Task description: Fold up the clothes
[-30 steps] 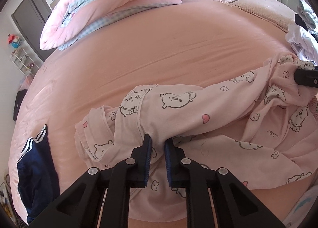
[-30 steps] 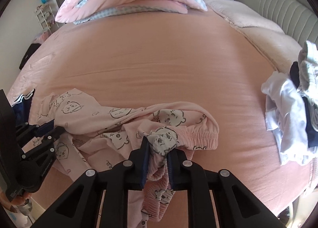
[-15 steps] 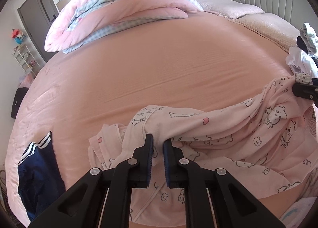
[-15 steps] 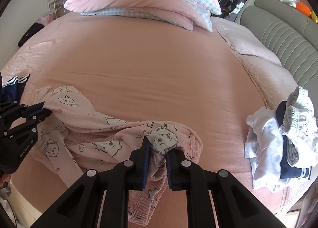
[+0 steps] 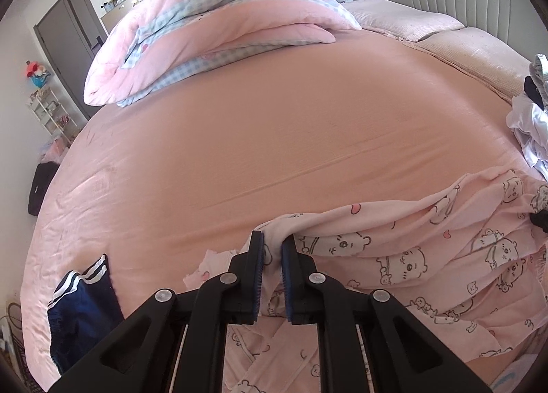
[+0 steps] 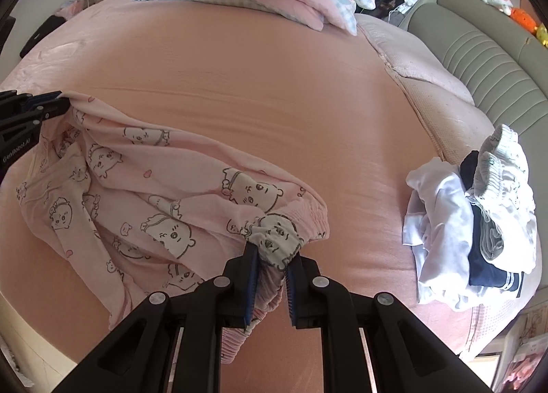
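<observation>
Pink pyjama trousers (image 5: 428,256) printed with cartoon bears hang stretched between my two grippers above the pink bed (image 5: 274,139). My left gripper (image 5: 273,242) is shut on a fold at one end of the cloth. In the right wrist view the trousers (image 6: 144,194) sag toward the near edge of the bed (image 6: 274,91), and my right gripper (image 6: 274,249) is shut on the bunched elastic waistband (image 6: 274,238). The left gripper (image 6: 41,108) shows at the left edge there, clamped on the far end. The right gripper's tip (image 5: 539,218) peeks in at the right edge of the left wrist view.
A folded pink and blue-check duvet (image 5: 219,36) lies at the far side of the bed. A navy garment with white stripes (image 5: 82,310) sits at the near left. A heap of white and navy clothes (image 6: 479,221) lies at the right, by the grey padded headboard (image 6: 479,60).
Both grippers have lifted the trousers off the bed. The cloth now hangs pulled out between them instead of lying crumpled. The grips are unchanged.
</observation>
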`<action>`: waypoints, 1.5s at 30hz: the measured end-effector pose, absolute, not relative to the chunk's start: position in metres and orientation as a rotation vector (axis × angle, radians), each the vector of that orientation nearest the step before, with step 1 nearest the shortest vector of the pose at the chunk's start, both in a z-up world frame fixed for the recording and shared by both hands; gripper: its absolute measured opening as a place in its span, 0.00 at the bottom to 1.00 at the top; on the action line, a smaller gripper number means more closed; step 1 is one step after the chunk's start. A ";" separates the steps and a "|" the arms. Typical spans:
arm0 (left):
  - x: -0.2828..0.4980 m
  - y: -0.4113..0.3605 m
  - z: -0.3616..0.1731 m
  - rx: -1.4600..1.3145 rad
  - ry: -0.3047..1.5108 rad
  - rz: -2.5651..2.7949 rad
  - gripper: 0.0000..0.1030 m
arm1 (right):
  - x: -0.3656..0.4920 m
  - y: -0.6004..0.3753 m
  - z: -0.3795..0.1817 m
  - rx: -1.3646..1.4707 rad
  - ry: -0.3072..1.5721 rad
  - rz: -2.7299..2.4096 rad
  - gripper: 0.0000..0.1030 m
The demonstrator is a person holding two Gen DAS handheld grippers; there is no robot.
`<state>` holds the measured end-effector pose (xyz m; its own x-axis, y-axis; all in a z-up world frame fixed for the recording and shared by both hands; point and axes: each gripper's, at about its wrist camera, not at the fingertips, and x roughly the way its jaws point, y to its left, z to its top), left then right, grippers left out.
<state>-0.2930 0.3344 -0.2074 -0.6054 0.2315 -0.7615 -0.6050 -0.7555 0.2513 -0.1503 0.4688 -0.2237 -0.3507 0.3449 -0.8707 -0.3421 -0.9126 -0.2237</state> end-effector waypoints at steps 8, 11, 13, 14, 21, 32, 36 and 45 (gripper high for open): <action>-0.317 0.323 -0.191 -0.994 0.673 2.416 0.08 | -0.150 0.482 -0.230 -1.497 0.072 2.256 0.12; -0.325 0.318 -0.183 -0.963 0.700 2.479 0.08 | -0.151 0.484 -0.234 -1.504 0.040 2.216 0.12; -0.332 0.313 -0.176 -0.953 0.692 2.513 0.08 | -0.152 0.485 -0.235 -1.506 0.027 2.195 0.12; -0.336 0.309 -0.173 -0.966 0.657 2.507 0.08 | -0.153 0.486 -0.236 -1.512 0.041 2.200 0.12; -0.341 0.293 -0.166 -1.050 0.453 2.432 0.08 | -0.153 0.485 -0.238 -1.545 0.067 2.208 0.12; -0.332 0.302 -0.183 -1.363 0.314 2.185 0.17 | -0.144 0.494 -0.226 -1.569 0.316 2.271 0.36; -0.321 0.303 -0.184 -1.377 0.303 2.190 0.55 | -0.136 0.496 -0.209 -1.489 0.352 2.308 0.59; -0.312 0.302 -0.183 -1.390 0.298 2.208 0.57 | -0.129 0.510 -0.199 -1.457 0.457 2.322 0.59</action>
